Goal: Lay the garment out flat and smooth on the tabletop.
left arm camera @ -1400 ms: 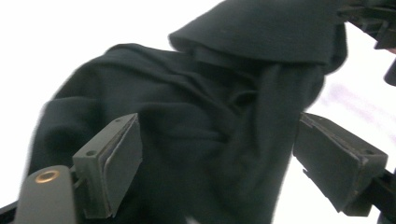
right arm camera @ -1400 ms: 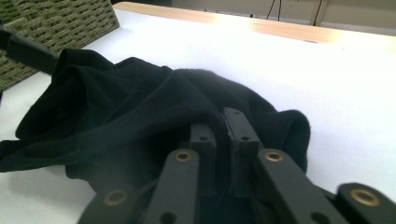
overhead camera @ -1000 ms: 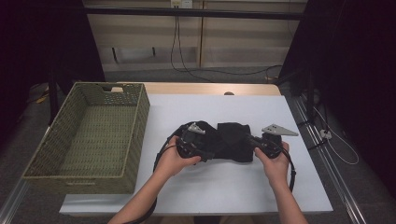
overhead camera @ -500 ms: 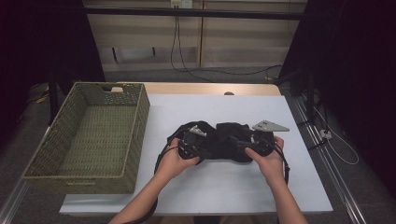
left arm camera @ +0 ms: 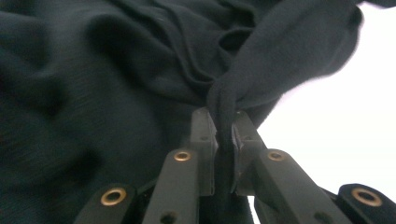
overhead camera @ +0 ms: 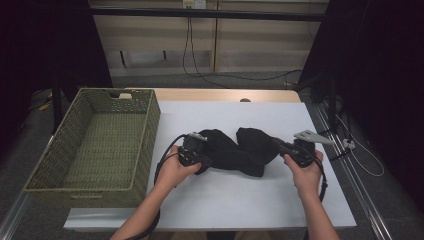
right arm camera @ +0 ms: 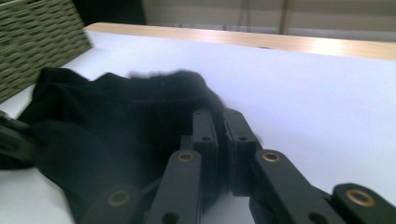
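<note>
A black cloth (overhead camera: pixel 240 150) lies crumpled on the white table (overhead camera: pixel 225 200), spread between the two hands. My left gripper (overhead camera: pixel 206 158) is at the cloth's left end. In the left gripper view its jaws (left arm camera: pixel 224 116) are shut on a pinched fold of the black cloth (left arm camera: pixel 93 93). My right gripper (overhead camera: pixel 277 144) is at the cloth's right end, the grey plate on top of it. In the right gripper view my right gripper (right arm camera: pixel 219 116) has its jaws closed at the edge of the cloth (right arm camera: pixel 93 121), which stretches away to the left.
A large woven green basket (overhead camera: pixel 150 125) with nothing in it stands at the table's left side, close to the left hand; its wall (right arm camera: pixel 37 28) is beyond the cloth. The table's wooden far edge (overhead camera: pixel 225 94) runs along the back. Cables trail from both grippers.
The right hand moved in toward the left, then drew back out to the right, so the cloth is now pulled wider. The left gripper has barely moved.
</note>
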`<state>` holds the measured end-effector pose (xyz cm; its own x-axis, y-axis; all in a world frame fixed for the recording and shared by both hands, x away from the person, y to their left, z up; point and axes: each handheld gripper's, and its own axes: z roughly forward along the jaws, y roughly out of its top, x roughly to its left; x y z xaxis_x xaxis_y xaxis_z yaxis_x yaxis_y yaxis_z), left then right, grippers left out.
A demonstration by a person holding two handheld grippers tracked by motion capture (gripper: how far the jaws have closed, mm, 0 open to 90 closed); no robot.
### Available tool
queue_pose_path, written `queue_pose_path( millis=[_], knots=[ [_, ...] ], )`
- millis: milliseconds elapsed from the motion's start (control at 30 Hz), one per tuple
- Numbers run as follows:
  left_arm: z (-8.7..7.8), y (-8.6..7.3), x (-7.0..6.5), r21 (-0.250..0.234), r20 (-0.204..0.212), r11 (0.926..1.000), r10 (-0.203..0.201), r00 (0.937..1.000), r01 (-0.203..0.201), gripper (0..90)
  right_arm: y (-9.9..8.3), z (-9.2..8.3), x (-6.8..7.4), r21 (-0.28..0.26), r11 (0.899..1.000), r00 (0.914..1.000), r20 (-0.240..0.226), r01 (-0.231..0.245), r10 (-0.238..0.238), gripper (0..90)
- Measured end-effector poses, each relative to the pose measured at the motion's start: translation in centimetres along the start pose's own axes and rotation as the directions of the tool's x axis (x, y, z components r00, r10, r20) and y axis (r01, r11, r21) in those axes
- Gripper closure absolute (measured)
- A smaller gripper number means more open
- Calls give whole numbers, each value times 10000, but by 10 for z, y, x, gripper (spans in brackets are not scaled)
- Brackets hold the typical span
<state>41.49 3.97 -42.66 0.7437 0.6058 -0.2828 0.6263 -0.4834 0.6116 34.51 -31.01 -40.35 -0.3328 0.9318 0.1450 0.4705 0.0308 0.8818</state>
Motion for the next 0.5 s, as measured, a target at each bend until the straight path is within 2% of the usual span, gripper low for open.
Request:
queue_pose_path(
  millis=[67,167,233,300,333,367,433,500],
  knots=[
    [-7,0,5,-123,-111,9999,-92,9999,90,826,-7,-12,-10,25,9998,9995,227,-201,200,850],
    [-12,1,9,-378,7,9989,-293,9996,293,826,-17,-25,-22,225,9989,9986,360,-404,395,849],
    [-12,1,7,-344,45,9992,-207,9998,208,826,-23,-30,-27,421,9977,9981,351,-529,514,847],
    [-10,1,3,-153,-16,9999,46,10000,-46,826,-28,-31,-29,554,9970,9980,336,-547,529,834],
    [-9,1,1,-103,-53,9998,143,9999,-143,825,-30,-31,-29,674,9965,9983,342,-495,473,793],
    [-9,1,1,-38,-45,9997,248,9997,-249,825,-31,-30,-29,744,9960,9980,424,-494,463,707],
    [-9,2,0,-154,-49,9996,238,9997,-238,823,-29,-29,-26,692,9965,9982,411,-472,444,644],
    [-10,1,1,-66,-30,9994,346,9994,-347,821,-23,-27,-22,570,9976,9984,449,-383,357,566]
  ],
)
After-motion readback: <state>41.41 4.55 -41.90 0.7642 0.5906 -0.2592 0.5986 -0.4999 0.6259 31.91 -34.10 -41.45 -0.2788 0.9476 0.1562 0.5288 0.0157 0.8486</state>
